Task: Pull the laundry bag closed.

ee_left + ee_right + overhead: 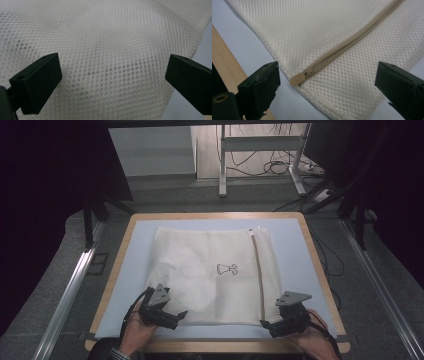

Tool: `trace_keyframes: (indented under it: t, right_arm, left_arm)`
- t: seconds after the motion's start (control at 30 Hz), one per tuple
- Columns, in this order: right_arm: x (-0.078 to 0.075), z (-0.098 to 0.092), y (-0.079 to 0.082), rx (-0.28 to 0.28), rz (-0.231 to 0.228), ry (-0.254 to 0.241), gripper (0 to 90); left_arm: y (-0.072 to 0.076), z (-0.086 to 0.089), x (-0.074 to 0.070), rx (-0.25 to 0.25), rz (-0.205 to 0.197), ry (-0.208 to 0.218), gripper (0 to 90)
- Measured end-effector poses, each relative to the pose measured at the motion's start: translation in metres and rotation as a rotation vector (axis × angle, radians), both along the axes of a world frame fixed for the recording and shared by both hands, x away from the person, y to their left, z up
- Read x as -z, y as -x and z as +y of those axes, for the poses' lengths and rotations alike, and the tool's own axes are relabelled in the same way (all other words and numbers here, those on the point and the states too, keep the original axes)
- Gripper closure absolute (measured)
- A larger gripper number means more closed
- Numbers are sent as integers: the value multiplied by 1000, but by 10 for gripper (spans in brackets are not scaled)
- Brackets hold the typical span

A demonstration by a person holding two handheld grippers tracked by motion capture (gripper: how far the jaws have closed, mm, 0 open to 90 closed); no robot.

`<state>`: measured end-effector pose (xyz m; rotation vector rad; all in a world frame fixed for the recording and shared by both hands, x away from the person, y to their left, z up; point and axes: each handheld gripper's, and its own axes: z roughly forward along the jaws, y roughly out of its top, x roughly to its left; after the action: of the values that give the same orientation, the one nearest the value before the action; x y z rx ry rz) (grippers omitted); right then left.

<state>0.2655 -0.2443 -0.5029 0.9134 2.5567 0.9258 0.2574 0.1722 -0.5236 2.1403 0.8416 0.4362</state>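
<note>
At the mesh bag's (215, 275) near edge, left gripper (167, 317) and right gripper (272, 325) sat with jaws apart; zipper pull (297, 80) lay between the right's.

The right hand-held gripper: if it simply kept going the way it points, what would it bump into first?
Most likely the zipper's tan end at the mesh bag's near edge, which lies between the open jaws of the right hand-held gripper. Depth is hard to judge here.
</note>
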Motion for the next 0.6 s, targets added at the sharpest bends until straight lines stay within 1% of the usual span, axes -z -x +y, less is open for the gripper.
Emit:
trace_keyframes:
  t: [0.03, 0.1, 0.23, 0.3, 0.37, 0.47, 0.5, 0.6]
  right_arm:
    - [0, 2, 1, 1, 2, 9, 94]
    - [0, 4, 2, -19, -10, 29, 135]
    - [-2, 8, 5, -55, -44, 59, 257]
    - [-3, 10, 7, -80, -69, 82, 319]
    - [-5, 12, 9, -99, -89, 86, 377]
    - [-4, 15, 11, -126, -93, 100, 428]
    - [-4, 16, 11, -132, -89, 106, 439]
    - [-1, 21, 13, -161, -89, 145, 475]
  left_arm:
    - [0, 0, 0, 0, 0, 0, 2]
    - [0, 0, 0, 0, 0, -1, 2]
    - [0, -1, 0, 4, 1, -8, 2]
    - [0, -1, 1, 5, 0, -11, 2]
    - [0, -1, 1, 6, -1, -14, 2]
    - [0, -2, 1, 7, -1, -16, 3]
    - [0, -2, 1, 6, -1, -17, 3]
    - [1, -2, 0, 5, -2, -19, 3]
